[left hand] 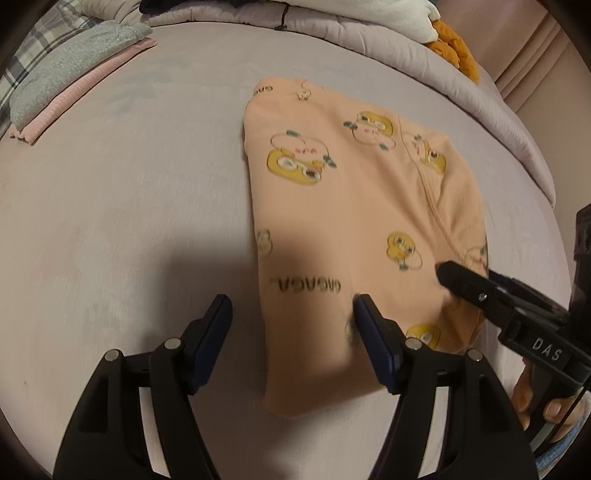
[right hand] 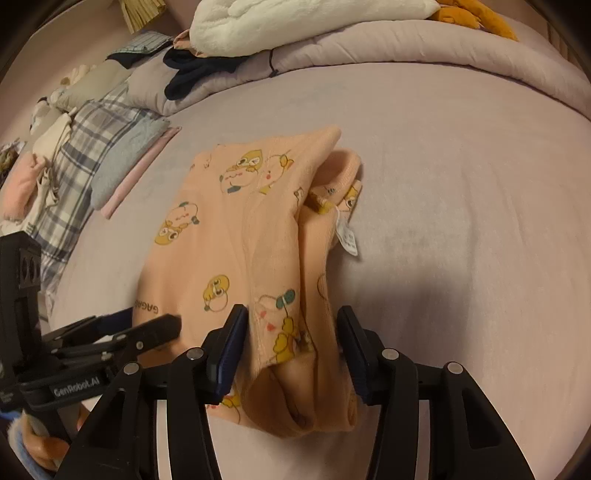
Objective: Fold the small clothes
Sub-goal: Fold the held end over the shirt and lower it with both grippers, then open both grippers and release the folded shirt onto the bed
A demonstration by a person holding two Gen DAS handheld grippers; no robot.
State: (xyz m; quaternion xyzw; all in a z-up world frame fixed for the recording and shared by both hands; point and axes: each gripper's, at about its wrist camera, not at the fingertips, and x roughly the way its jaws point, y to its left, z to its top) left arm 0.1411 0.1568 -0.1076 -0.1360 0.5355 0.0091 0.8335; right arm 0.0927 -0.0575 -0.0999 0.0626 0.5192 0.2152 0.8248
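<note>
A peach baby garment point(left hand: 351, 206) printed with yellow ducks lies folded into a long strip on the lilac bed sheet point(left hand: 129, 221). My left gripper point(left hand: 293, 325) is open over its near left edge, one finger over bare sheet and the other over the cloth. From the right wrist view the same garment point(right hand: 240, 240) shows its folded layers and a white tag point(right hand: 349, 236). My right gripper point(right hand: 291, 332) is open, with the garment's thick near end lying between its fingers. Each gripper shows in the other's view: the right gripper point(left hand: 450, 275) at the right, the left gripper point(right hand: 159, 325) at the lower left.
A folded grey and pink stack point(left hand: 74, 62) lies at the far left by plaid cloth point(right hand: 85, 155). A rolled lilac quilt point(left hand: 369, 33) with a white blanket point(right hand: 295, 22), dark clothes point(right hand: 192, 70) and an orange plush point(left hand: 458, 51) lines the back. A hand point(left hand: 535, 402) holds the right gripper.
</note>
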